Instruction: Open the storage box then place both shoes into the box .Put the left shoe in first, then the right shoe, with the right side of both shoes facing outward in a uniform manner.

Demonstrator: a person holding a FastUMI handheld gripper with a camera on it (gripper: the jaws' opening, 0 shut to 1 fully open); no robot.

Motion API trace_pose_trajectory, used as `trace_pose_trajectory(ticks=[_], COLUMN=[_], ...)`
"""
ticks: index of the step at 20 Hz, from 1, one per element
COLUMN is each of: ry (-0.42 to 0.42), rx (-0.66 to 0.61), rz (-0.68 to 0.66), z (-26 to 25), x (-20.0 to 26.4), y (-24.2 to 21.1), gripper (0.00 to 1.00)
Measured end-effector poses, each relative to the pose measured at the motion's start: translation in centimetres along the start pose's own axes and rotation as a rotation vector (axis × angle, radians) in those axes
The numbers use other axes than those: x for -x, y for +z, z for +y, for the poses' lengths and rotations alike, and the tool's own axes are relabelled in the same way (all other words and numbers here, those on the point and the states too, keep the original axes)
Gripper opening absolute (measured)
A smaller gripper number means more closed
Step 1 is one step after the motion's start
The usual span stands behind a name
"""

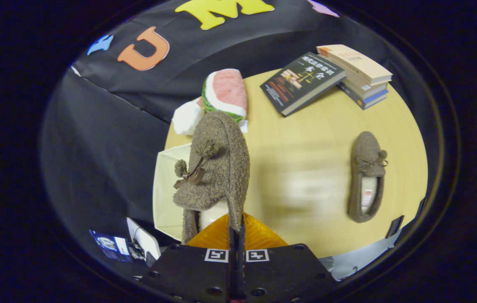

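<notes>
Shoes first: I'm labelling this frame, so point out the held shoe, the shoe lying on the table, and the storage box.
Held shoe (217, 164): gripper view, fuzzy upper, heel wall pinched between the jaws.
Shoe on the table (367, 168): gripper view, toe upper.
Storage box (166, 198): gripper view, pale panel.

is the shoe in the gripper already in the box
Not yet: the gripper is shut on the held shoe, hanging above the cream box.
</notes>
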State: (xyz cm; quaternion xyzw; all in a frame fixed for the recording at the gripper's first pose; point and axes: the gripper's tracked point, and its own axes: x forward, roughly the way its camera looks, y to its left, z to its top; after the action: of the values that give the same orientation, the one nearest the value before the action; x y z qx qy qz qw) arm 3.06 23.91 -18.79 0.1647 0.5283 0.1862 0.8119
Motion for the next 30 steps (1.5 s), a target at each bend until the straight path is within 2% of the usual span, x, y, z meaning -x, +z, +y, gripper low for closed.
trace_pose_trajectory(ticks=[7,12,16,21,23,28,30], ry=[0.008,-0.044,-0.113,-0.246,-0.252,-0.377,-0.389], rx=[0.075,0.062,0.008,-0.047,-0.05,-0.002,0.01], rz=[0.083,0.122,0.142,0.149,0.182,0.218,0.225], z=[8.9,12.0,12.6,11.0,11.3,9.4,9.1], x=[-5.6,-10.7,-14.9,-19.7,-21.3,-24.4,-25.1], y=[-2.0,-3.6,-4.6,-4.8,-5.2,-5.9,-6.0], gripper=[0.01,0.01,0.0,0.01,0.01,0.01,0.03])
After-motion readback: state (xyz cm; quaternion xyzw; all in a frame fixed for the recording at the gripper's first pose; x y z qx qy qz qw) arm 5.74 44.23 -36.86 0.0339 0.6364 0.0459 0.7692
